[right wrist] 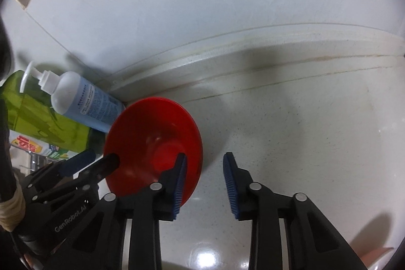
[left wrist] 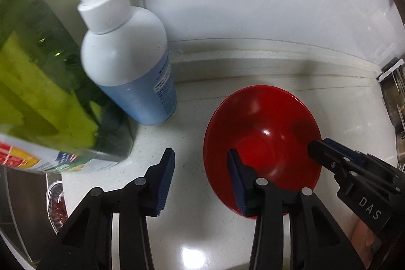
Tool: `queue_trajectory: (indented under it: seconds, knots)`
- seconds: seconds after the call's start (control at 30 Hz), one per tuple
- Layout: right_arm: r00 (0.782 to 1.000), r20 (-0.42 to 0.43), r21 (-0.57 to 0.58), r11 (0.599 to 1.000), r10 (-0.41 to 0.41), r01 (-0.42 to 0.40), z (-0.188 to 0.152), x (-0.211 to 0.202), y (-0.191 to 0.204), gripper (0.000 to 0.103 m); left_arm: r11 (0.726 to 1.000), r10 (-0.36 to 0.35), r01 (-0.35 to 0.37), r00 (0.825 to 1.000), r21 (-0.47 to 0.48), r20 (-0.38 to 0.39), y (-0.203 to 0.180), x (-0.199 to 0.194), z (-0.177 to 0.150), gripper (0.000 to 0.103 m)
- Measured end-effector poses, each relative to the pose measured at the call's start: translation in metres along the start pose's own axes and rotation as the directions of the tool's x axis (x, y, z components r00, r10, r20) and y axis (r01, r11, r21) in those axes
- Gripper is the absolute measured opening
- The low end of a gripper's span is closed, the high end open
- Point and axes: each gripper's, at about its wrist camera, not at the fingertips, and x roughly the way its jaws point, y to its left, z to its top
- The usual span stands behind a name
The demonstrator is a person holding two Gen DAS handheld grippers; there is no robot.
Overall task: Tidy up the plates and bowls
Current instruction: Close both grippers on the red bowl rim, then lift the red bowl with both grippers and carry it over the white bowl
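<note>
Both tongs (left wrist: 200, 177) (right wrist: 205, 184) down-tilted, parted

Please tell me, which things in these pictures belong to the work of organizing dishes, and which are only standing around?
Belong to the job:
red bowl
left gripper
right gripper

Only standing around:
white and blue pump bottle
green bottle
white counter

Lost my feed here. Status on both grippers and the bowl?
Both grippers straddle red bowl rim, left and right, pads not pressing. Bowl on counter. Pump bottle close beside.
</note>
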Motion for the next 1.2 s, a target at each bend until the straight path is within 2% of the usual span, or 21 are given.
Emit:
queue_trajectory:
  seconds: [0.07, 0.13, 0.27, 0.4, 0.73, 1.0, 1.2]
  knots:
    - [1.0, -0.007, -0.001, 1.0, 0.001, -0.001, 0.0, 0.003, 0.0, 0.021, 1.0, -0.007, 0.007, 1.0, -0.012, -0.003, -0.002, 0.001, 0.002, 0.032]
    - [1.0, -0.014, -0.006, 1.0, -0.003, 0.003, 0.0, 0.006, 0.002, 0.019, 0.999, -0.025, 0.025, 1.0, -0.029, -0.008, -0.001, 0.005, 0.003, 0.031]
    - [1.0, -0.023, -0.011, 1.0, 0.002, -0.002, 0.003, 0.01, 0.004, 0.014, 0.995, -0.084, 0.081, 0.996, -0.066, -0.04, -0.002, 0.015, 0.005, 0.017]
    - [0.999, -0.033, -0.007, 1.0, 0.011, -0.012, 0.005, 0.012, 0.002, 0.01, 0.996, -0.078, 0.076, 0.996, -0.056, -0.031, -0.006, 0.017, 0.005, 0.008]
    - [1.0, -0.014, 0.001, 1.0, 0.0, 0.0, 0.003, 0.01, -0.001, 0.008, 0.992, -0.108, 0.108, 0.994, -0.072, 0.004, -0.004, 0.004, -0.003, 0.008]
    - [0.999, 0.043, 0.024, 1.0, 0.008, -0.009, -0.013, -0.026, -0.011, 0.008, 0.989, -0.131, 0.135, 0.989, -0.053, 0.07, -0.015, -0.035, -0.022, 0.008]
    - [0.996, 0.093, 0.038, 0.999, -0.016, 0.013, -0.031, -0.059, -0.012, 0.008, 0.987, -0.155, 0.158, 0.982, -0.018, 0.107, -0.029, -0.064, -0.039, 0.008]
